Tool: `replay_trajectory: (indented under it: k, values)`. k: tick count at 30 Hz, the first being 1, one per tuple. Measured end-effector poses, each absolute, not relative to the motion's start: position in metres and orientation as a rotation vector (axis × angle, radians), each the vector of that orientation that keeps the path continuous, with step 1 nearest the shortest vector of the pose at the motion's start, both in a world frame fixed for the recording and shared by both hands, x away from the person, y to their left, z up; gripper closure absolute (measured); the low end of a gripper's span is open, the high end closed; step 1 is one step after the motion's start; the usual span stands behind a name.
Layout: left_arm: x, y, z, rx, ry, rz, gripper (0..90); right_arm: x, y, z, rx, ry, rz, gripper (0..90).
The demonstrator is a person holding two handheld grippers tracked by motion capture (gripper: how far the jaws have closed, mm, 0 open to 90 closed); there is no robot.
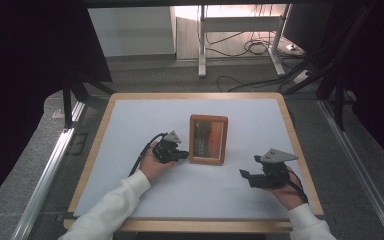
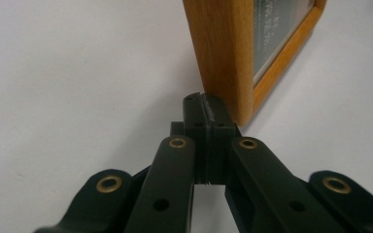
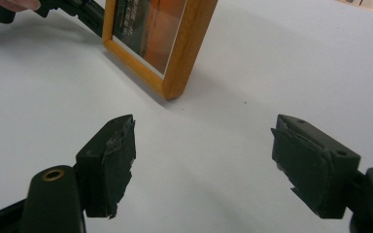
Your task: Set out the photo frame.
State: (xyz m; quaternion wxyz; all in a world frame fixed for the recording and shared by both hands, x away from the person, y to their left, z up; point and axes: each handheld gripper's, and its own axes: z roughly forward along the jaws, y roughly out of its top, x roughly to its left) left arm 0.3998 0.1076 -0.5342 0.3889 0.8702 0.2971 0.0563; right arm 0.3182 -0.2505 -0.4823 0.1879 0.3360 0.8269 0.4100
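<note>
A wooden picture frame [image 1: 208,139] stands upright in the middle of the white table top [image 1: 130,120], its orange-toned picture facing the person. My left gripper [image 1: 184,155] is shut with nothing between its jaws, its tip right at the frame's lower left corner [image 2: 233,92]; contact cannot be told. The right gripper [image 1: 244,174] rests low to the frame's right, jaws spread wide and empty. In the right gripper view the frame [image 3: 167,43] lies ahead and to the left, with the left gripper [image 3: 85,12] beside it.
The table has a wooden rim [image 1: 300,150]. Dark curtains hang on both sides. Beyond the far edge the floor holds desk legs [image 1: 202,60] and loose cables [image 1: 252,47].
</note>
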Motion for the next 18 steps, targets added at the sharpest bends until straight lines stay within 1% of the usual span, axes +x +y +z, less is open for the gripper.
replay_trajectory:
  k: [10,12,18]
  values:
    - [0.396,0.106,-0.534,2.214,0.748,0.144,90.0,0.317,-0.251,-0.487,0.939,2.344,1.146,23.9]
    - [0.395,0.107,-0.533,2.218,0.749,0.161,90.0,0.317,-0.250,-0.487,0.936,2.345,1.143,23.9]
    - [0.384,0.123,-0.524,2.186,0.749,0.208,90.0,0.320,-0.253,-0.490,0.947,2.328,1.136,23.5]
